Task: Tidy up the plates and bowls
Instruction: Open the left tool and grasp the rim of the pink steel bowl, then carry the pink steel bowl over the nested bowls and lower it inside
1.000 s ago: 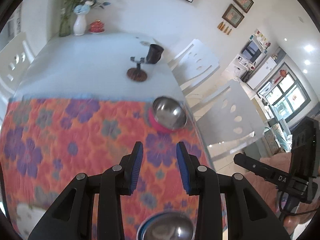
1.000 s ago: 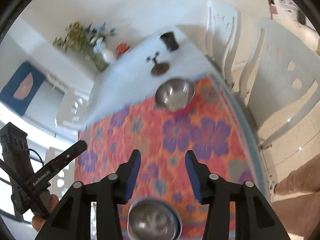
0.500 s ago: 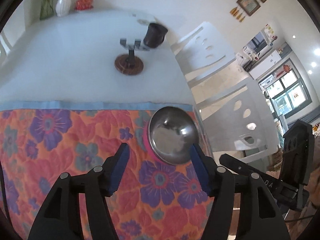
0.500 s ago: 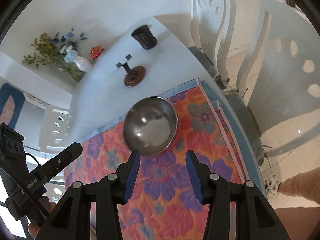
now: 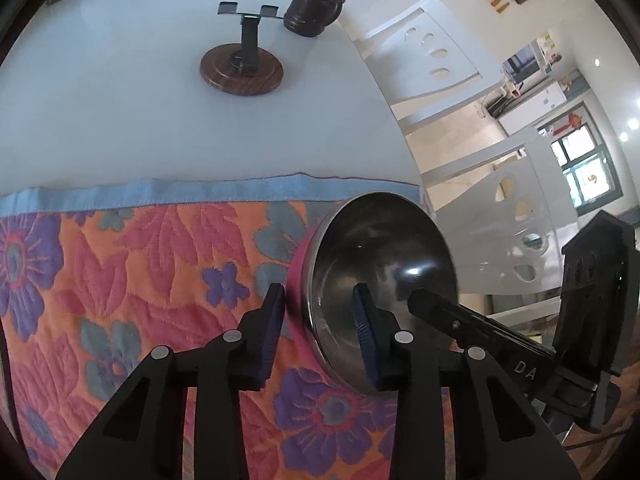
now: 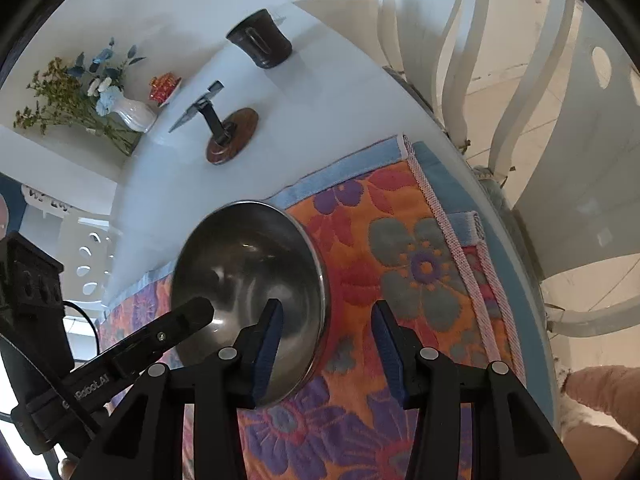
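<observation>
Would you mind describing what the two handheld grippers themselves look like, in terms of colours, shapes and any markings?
Both are matte black plastic. The left gripper and right gripper each have two angular fingers with silver rivets and ribbed blue pads. Seen from the opposite camera, each has a boxy black body; white lettering runs along a finger, partly hidden, and a thin black cable trails from each. A tan sleeve shows at the right.

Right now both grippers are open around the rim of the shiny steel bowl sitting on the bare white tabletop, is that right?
Not quite. The shiny steel bowl sits on the orange floral quilted mat, not the bare white tabletop, as the right wrist view shows. The rest holds: the left gripper and the right gripper are both open, each straddling the rim.
</observation>
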{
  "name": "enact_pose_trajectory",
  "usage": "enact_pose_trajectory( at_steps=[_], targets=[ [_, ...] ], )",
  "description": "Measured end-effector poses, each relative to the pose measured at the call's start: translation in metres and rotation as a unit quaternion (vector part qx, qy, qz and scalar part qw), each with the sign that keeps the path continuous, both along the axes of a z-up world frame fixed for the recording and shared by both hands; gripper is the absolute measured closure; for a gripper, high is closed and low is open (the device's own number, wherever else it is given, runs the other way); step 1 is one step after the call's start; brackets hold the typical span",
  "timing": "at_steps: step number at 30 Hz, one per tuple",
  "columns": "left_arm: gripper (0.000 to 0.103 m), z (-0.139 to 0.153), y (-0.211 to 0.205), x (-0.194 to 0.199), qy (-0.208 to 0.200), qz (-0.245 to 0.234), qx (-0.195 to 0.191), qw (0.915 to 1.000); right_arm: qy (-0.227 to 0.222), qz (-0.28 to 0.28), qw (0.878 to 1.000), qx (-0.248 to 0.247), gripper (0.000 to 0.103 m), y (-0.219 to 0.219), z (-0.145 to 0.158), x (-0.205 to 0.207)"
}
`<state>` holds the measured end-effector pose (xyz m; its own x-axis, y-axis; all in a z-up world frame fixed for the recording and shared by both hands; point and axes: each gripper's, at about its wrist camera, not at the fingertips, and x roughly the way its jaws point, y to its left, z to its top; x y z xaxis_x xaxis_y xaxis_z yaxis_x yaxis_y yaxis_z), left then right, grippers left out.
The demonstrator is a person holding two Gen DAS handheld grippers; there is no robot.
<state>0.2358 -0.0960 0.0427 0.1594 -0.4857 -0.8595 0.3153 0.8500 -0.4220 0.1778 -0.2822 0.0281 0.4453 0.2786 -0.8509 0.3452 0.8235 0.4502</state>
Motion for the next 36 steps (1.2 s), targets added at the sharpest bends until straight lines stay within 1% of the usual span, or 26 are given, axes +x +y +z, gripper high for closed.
enact_pose_trajectory(
  at_steps=[2,3,4,5,7,10,12,16,21,29,33,36],
  targets=[
    [0.078,-0.003,-0.003,0.0,-0.007,-0.004,0.011,0.9999,0.001,0.004,1.0,0.006,0.068,0.001,-0.007,0.004],
    [0.08,-0.004,-0.003,0.001,-0.007,-0.004,0.015,0.9999,0.0,0.006,1.0,0.006,0.071,0.002,-0.009,0.005],
    [0.081,-0.004,-0.003,0.001,-0.006,-0.002,0.017,0.9998,0.001,0.01,1.0,0.002,0.08,0.005,-0.012,0.006],
    [0.081,-0.003,-0.002,0.001,-0.005,-0.001,0.014,0.9999,0.003,0.013,1.0,-0.003,0.084,0.007,-0.013,0.007],
    [0.081,-0.001,0.0,0.0,-0.006,-0.001,0.01,0.9999,0.005,0.013,1.0,-0.018,0.085,0.01,-0.014,0.007],
    [0.081,0.008,0.005,-0.007,-0.015,-0.003,0.008,0.9999,0.01,0.01,1.0,-0.013,0.085,0.011,-0.011,0.004],
    [0.081,0.016,0.006,-0.014,-0.022,-0.003,0.007,0.9997,0.011,0.011,1.0,-0.021,0.085,0.014,-0.005,0.0],
    [0.081,0.039,0.015,-0.034,-0.04,0.006,0.002,0.9992,0.003,0.01,0.999,-0.039,0.085,0.024,0.015,-0.012],
    [0.081,0.077,0.035,-0.065,-0.069,0.015,-0.013,0.9974,-0.013,0.011,0.999,-0.039,0.085,0.039,0.048,-0.041],
    [0.081,0.144,0.066,-0.136,-0.125,0.034,-0.039,0.9908,-0.055,0.022,0.997,-0.047,0.084,0.074,0.113,-0.109],
    [0.081,0.163,0.084,-0.177,-0.144,0.044,-0.05,0.9873,-0.073,0.029,0.995,-0.055,0.083,0.093,0.141,-0.146],
    [0.081,0.17,0.098,-0.21,-0.153,0.051,-0.055,0.9853,-0.075,0.033,0.995,-0.057,0.083,0.105,0.151,-0.169]
  ],
)
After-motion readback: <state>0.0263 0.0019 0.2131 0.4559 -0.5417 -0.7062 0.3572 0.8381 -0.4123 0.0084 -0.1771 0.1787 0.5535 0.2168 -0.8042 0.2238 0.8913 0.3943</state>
